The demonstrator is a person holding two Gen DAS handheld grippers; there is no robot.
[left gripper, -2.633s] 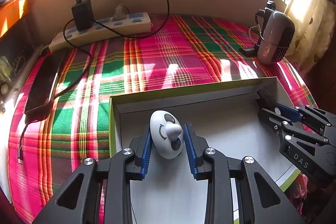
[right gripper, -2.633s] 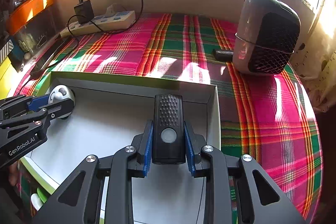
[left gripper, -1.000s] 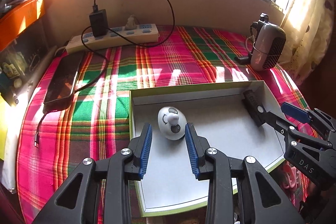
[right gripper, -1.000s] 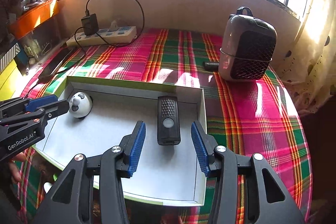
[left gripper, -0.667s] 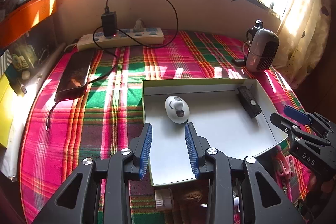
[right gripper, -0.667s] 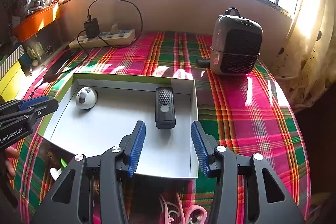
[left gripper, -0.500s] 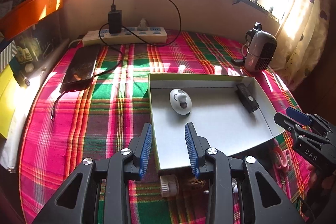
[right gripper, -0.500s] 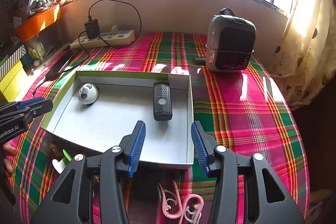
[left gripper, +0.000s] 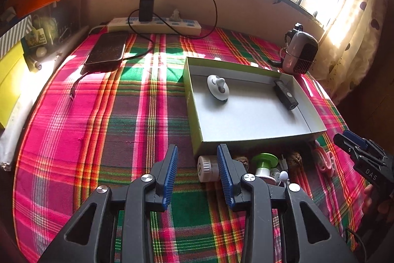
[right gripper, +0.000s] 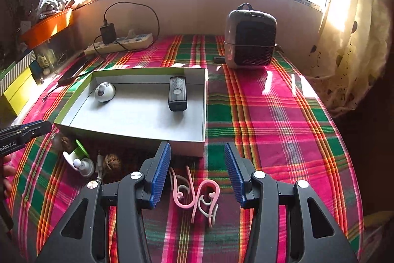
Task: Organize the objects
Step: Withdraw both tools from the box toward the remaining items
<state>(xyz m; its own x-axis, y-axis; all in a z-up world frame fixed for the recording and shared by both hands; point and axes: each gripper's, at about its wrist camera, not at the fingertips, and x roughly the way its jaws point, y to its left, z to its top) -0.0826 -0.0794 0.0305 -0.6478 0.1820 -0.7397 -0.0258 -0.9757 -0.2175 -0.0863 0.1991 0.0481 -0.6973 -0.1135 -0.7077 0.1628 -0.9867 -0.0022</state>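
A shallow grey box with green sides [left gripper: 305, 132] [right gripper: 205, 100] lies on the plaid cloth. In it are a white round gadget [left gripper: 218, 87] [right gripper: 105, 92] and a black remote-like device [left gripper: 285, 95] [right gripper: 177, 93]. My left gripper [left gripper: 197, 170] is open and empty, just in front of the box's near left corner. My right gripper [right gripper: 197, 173] is open and empty above pink hooks [right gripper: 195, 196]. Small items lie in front of the box: a white cap [left gripper: 205, 168], a green-topped piece [left gripper: 264, 160] [right gripper: 81, 149], brown nuts [right gripper: 112, 163].
A power strip with a black charger [left gripper: 147, 24] [right gripper: 118, 43] runs along the back wall. A phone [left gripper: 107, 51] lies at the back left. A small heater [left gripper: 300, 53] [right gripper: 250, 41] stands at the back right. A curtain hangs on the right.
Both grippers let go of the white gadget and the black device in the box, opened and drew back and up. The items in front of the box came into view.
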